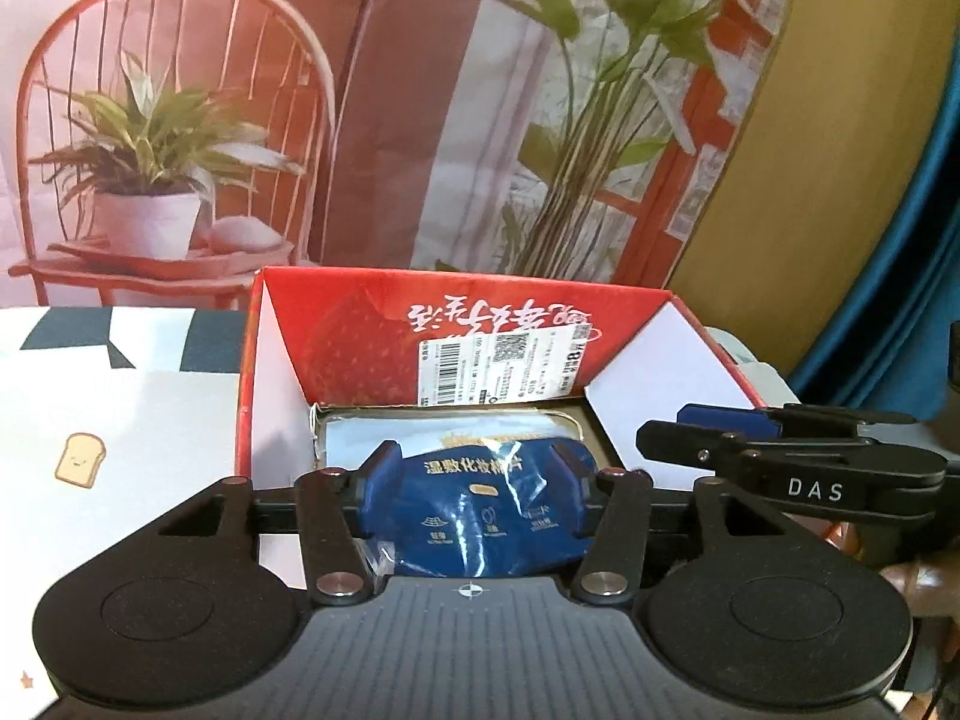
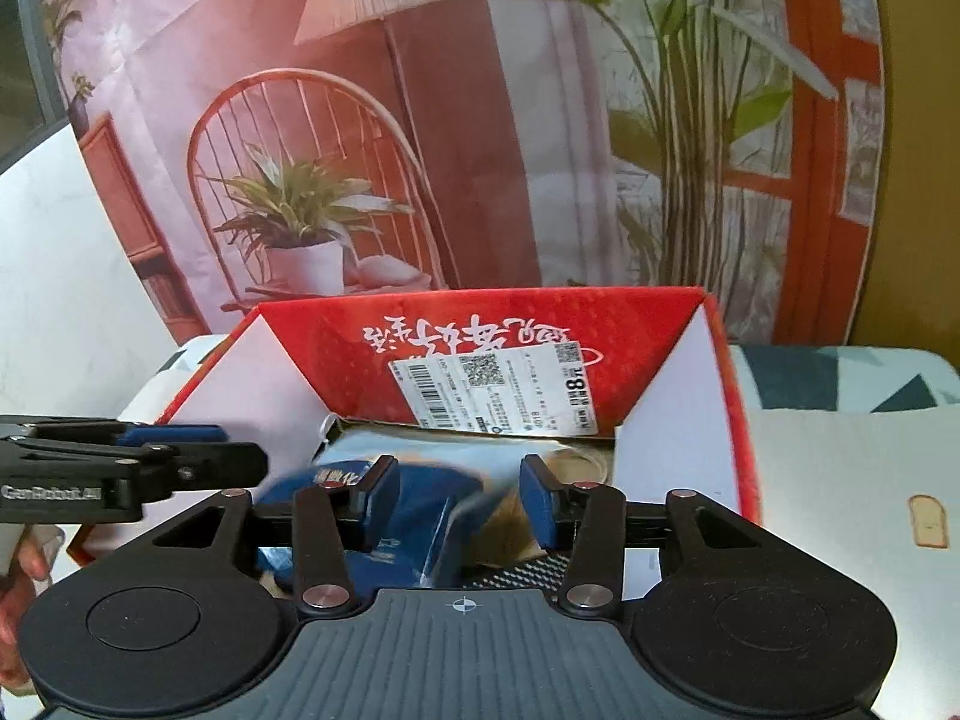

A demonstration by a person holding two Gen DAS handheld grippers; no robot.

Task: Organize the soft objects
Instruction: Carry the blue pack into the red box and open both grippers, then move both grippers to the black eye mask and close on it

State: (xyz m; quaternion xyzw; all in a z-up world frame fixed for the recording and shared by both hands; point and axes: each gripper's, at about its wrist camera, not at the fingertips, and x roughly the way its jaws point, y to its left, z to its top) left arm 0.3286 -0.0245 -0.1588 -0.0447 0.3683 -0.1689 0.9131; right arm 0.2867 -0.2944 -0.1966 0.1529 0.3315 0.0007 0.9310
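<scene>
Blue pouch lies between left gripper pads, inside red box; jaws parted, contact unclear. Right gripper likewise part-open over it. Pouch long axis runs left-right.

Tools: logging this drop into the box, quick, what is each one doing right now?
Left tool: pack spans its pads; gripped or released cannot be told.
Right tool: open; pack sits loose in it.

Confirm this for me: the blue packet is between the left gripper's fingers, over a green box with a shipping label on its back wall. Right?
Not quite. The box is red, not green; both wrist views show it. The rest holds: the blue packet sits between the left gripper fingers, and the shipping label is on the back wall.
</scene>
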